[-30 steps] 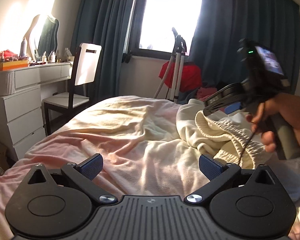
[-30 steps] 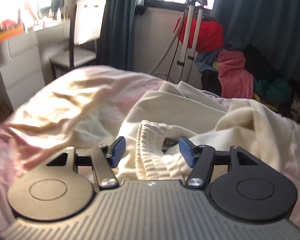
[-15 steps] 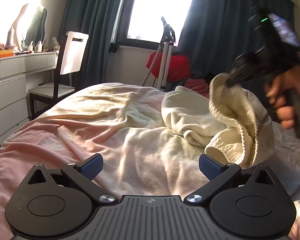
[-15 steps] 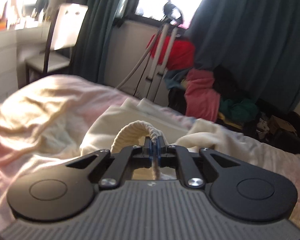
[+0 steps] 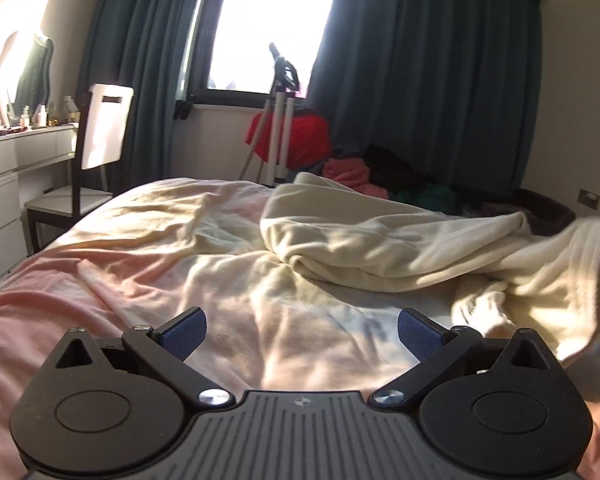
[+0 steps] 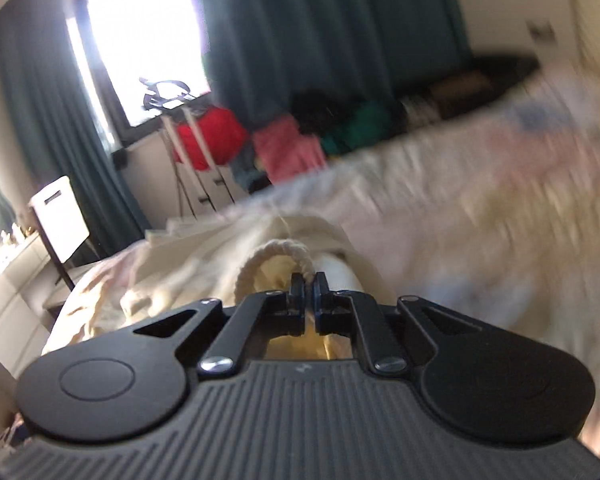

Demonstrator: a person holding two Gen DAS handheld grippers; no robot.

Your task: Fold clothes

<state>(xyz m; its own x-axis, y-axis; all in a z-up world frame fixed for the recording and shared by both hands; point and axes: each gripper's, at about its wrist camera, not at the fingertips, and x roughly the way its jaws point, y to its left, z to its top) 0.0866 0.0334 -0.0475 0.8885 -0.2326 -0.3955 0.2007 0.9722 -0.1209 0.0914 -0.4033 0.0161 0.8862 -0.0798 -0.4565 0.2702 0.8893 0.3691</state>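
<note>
On the pink-sheeted bed (image 5: 148, 280), at 2 o'clock, the soft cream garment (image 5: 380, 240) is draping limply; right gripper (image 6: 305, 294) is clamping its ribbed waistband (image 6: 260, 264), the firmest hold. Left gripper (image 5: 300, 330) is hovering, jaws spread.

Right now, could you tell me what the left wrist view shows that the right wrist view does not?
Left only: the open left gripper above the bed, holding nothing, and the garment spread out to the right.
Right only: the right gripper shut on the garment's ribbed waistband.
Both: the garment, the bed, the window, the chair.
</note>
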